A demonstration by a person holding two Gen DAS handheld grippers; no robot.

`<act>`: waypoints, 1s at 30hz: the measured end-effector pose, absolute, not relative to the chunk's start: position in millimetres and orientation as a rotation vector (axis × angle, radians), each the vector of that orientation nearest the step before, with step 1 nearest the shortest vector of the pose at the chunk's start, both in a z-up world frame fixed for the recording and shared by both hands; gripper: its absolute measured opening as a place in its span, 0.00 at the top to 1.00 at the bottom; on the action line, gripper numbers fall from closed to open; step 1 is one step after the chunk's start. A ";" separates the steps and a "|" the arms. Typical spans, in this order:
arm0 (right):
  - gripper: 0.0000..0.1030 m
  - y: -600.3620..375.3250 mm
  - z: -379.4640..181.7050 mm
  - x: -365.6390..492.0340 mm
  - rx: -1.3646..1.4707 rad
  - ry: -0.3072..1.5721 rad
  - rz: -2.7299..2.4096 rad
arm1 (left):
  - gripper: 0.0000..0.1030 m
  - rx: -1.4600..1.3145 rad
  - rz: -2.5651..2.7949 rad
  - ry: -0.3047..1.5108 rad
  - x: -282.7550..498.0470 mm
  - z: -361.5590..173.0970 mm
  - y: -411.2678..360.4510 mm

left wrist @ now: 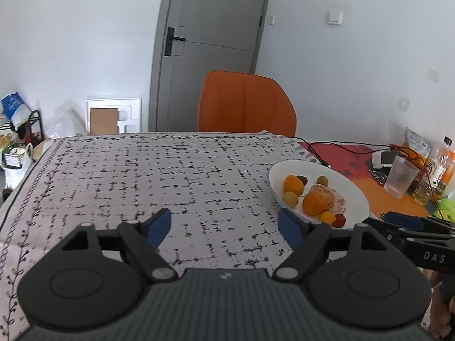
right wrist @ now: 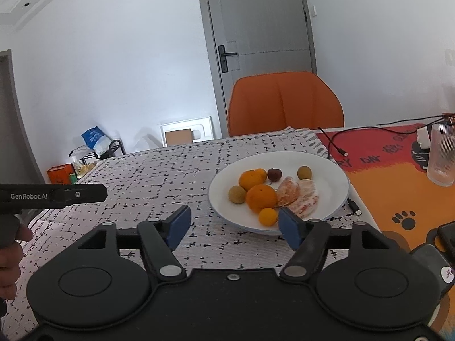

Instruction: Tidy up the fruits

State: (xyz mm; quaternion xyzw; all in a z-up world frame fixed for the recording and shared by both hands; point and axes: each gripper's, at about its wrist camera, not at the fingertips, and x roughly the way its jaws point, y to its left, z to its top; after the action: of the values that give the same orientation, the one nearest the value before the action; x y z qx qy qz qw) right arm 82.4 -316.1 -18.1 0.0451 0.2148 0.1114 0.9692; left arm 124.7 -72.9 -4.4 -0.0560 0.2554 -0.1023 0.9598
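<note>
A white plate [right wrist: 327, 170] sits on the patterned tablecloth and holds mixed fruit: two oranges [right wrist: 260, 197], a peeled mandarin [right wrist: 298, 196], small kumquats [right wrist: 268, 216], brownish-green longans [right wrist: 237, 194] and a dark red fruit [right wrist: 274, 174]. The plate also shows in the left wrist view [left wrist: 352, 196], at the right. My left gripper [left wrist: 224, 227] is open and empty over bare cloth, left of the plate. My right gripper [right wrist: 231, 226] is open and empty, its right finger just before the plate's near rim.
An orange chair [right wrist: 284, 102] stands behind the table. A ribbed glass [right wrist: 442, 153], cables [right wrist: 338, 147] and a charger lie on the orange-red mat to the right. Bottles [left wrist: 439, 164] stand at the far right. Clutter lies on the floor at left.
</note>
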 end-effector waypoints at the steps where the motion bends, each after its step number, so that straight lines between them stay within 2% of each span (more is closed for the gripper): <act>1: 0.27 -314.9 -16.8 79.7 0.090 0.430 0.226 | 0.18 -0.117 -0.203 0.513 121.5 -3.9 -70.6; 6: 0.17 -310.2 -12.3 66.3 0.086 0.416 0.235 | 0.07 -0.122 -0.164 0.501 106.1 -1.5 -60.3; 9: 0.08 -308.1 -9.5 58.4 0.085 0.412 0.243 | 0.03 -0.116 -0.144 0.491 96.1 -1.0 -56.0; 14: 0.00 -305.9 -6.5 46.2 0.088 0.408 0.257 | 0.01 -0.120 -0.126 0.488 78.0 0.1 -49.7; 30: 0.00 -294.0 -4.2 5.9 0.082 0.407 0.299 | 0.00 -0.121 -0.092 0.467 18.3 11.1 -36.1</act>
State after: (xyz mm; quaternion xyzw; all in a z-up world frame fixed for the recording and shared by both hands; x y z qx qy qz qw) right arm 5.9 -294.0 -4.2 0.0403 0.2013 0.1480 0.9675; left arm 18.3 -36.1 11.1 -0.0600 0.2310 -0.0455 0.9700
